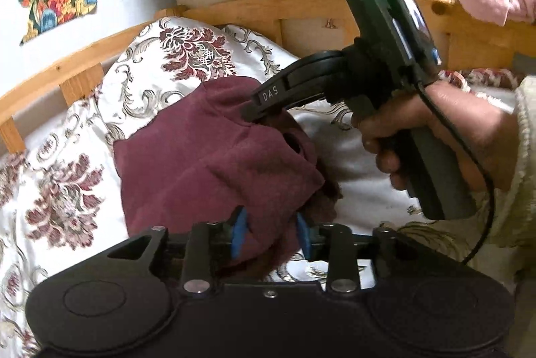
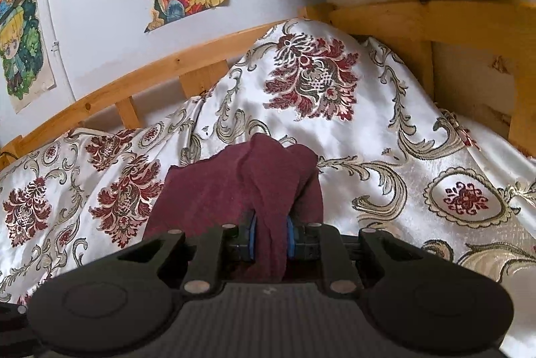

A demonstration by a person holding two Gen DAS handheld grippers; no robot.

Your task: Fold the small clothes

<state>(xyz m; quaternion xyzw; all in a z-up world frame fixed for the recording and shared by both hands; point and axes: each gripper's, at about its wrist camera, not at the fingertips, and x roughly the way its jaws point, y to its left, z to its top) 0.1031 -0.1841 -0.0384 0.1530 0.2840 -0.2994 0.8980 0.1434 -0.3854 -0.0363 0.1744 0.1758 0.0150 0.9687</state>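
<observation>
Evidently the fold is mid-way, on a wooden bed [image 2: 160,70] spread with a white floral cover [image 2: 385,140]. The maroon cloth [image 2: 234,184] lies bunched on that cover, near the raised pillow end, with one part flat and one part lifted into a ridge.

The right tongs [image 2: 271,235] are narrow and pinch a gathered fold of the cloth between their blue pads. In the left wrist view their tips sit on the cloth's far top edge, with a hand [image 1: 418,137] gripping the handle.

The left tongs [image 1: 270,232] stand wider, and the near edge of the cloth fills the gap between their pads. Whether they press on it I cannot tell.

My reading is that both ends of one edge are taken up, so the step in hand is carrying that edge over.

The next move likely calls for both tongs to travel together, keeping the edge taut, then lay it flat on the resting half before letting go. A slack side could leave the fold crooked.
</observation>
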